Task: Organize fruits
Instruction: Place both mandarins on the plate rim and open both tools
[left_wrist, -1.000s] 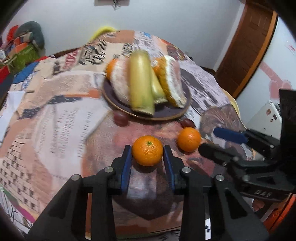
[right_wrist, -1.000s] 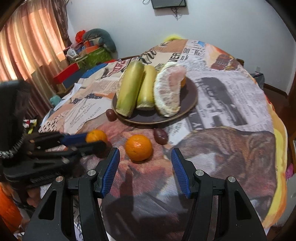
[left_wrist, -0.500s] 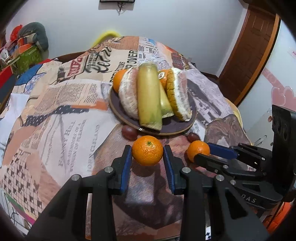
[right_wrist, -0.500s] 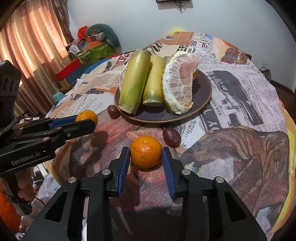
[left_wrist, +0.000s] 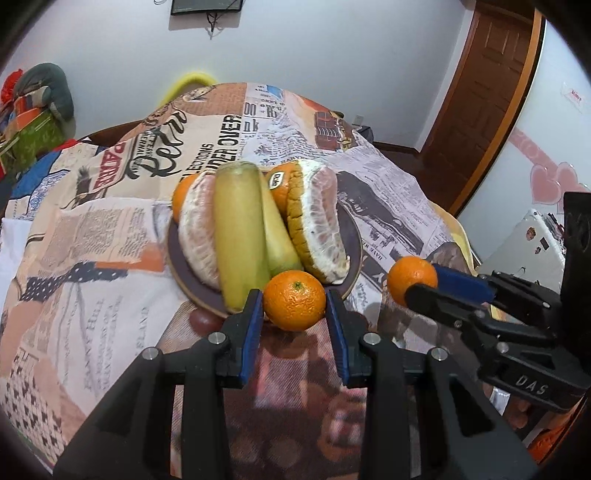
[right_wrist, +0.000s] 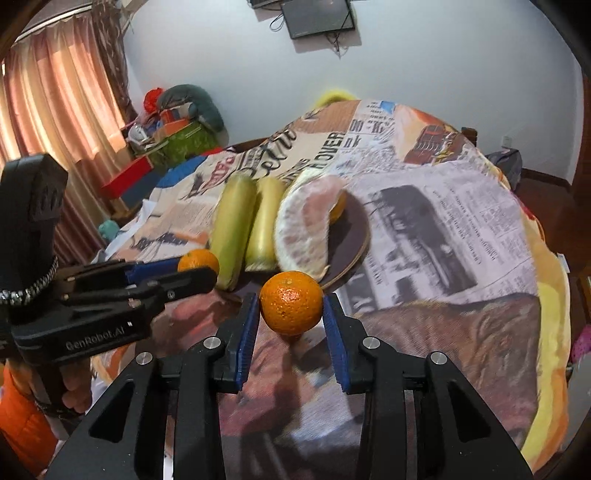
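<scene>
Right wrist: "GenRobot.AI" left gripper (right_wrist: 197, 271).

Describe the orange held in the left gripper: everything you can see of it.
The orange is small, round and bright, with glossy dimpled peel and a green stem scar facing the camera. It sits whole between the blue-padded fingers of the left gripper, which press both its sides. It appears lifted clear of the newspaper-print cloth, just in front of the dark plate's near rim, by the green stalk. The right wrist view shows it too.
</scene>
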